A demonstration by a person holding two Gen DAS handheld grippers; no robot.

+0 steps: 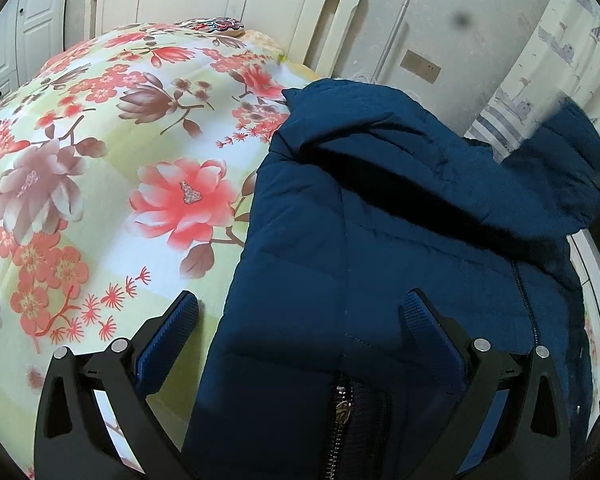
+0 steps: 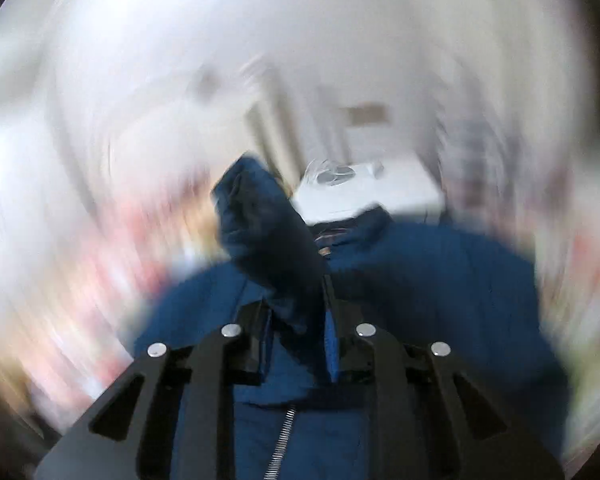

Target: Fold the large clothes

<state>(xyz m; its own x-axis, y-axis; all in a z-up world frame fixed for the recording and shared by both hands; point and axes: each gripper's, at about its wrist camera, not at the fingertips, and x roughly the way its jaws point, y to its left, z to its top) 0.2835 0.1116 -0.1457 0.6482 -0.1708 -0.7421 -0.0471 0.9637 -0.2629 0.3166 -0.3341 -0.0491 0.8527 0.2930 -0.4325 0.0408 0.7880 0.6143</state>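
We see a dark blue padded jacket (image 1: 380,216) lying on a bed covered by a pale green and white bedspread (image 1: 112,184) printed with large red and pink flowers. The jacket fills the right half of the left wrist view, its front facing up, with a metal zipper (image 1: 342,404) running down the middle at the bottom edge. One sleeve (image 1: 340,128) is folded across the chest. Beyond the bedspread stand a cream headboard (image 1: 236,4) and a patterned cushion (image 1: 216,26).

The left claw (image 1: 300,320) hangs just above the jacket's lower part with its two blue-padded fingers (image 1: 168,344) spread wide apart. One finger is over the bedspread, the other over the blue fabric. Nothing is pinched between them, and we cannot tell whether either pad touches the cloth.

The right wrist view is heavily blurred around its edges. There, the right claw (image 2: 298,312) has its fingers drawn close together on a bunched fold of the jacket (image 2: 268,232), which rises up and away from the fingertips. The rest of the jacket spreads below and to both sides. Behind it sits a white box-shaped thing (image 2: 372,194), too blurred to identify. In the left wrist view, a raised blue part of the jacket shows at the far right edge.
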